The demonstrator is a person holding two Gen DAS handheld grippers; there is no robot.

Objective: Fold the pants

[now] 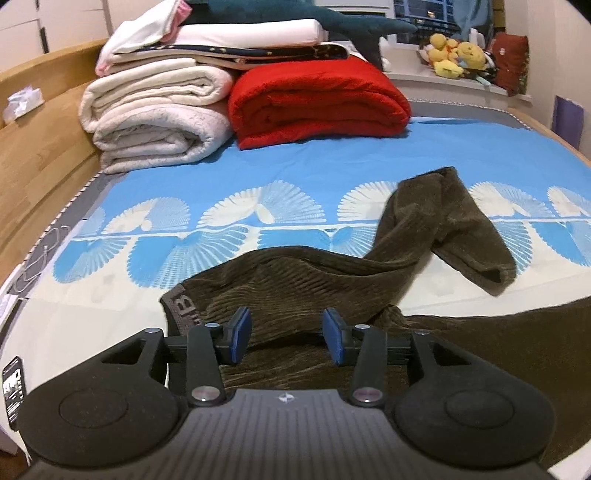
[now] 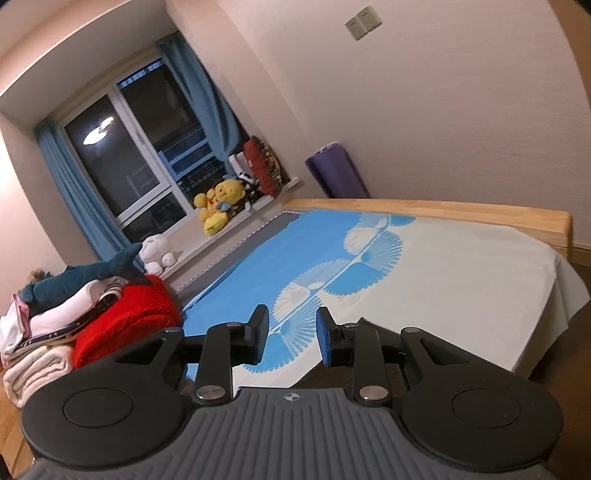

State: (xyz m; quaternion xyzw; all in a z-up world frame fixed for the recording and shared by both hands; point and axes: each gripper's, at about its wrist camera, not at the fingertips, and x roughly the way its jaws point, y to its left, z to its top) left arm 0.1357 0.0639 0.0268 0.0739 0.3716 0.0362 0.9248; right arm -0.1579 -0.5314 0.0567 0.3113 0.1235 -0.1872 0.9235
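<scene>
Dark brown corduroy pants (image 1: 332, 273) lie crumpled on the blue and white bed sheet (image 1: 332, 162). The grey waistband (image 1: 181, 306) is at the near left and one leg bends away to the right. My left gripper (image 1: 287, 338) is open and hovers just over the waist part of the pants, holding nothing. My right gripper (image 2: 291, 338) is open and empty, raised above the bed sheet (image 2: 443, 266). A dark edge that may be the pants (image 2: 373, 326) shows just behind its right finger.
Folded white blankets (image 1: 155, 122) and a red blanket (image 1: 317, 99) are stacked at the far left of the bed, with a plush shark (image 1: 295, 14) on top. A wooden bed frame (image 1: 40, 147) runs along the left. Plush toys (image 2: 218, 206) sit on the windowsill.
</scene>
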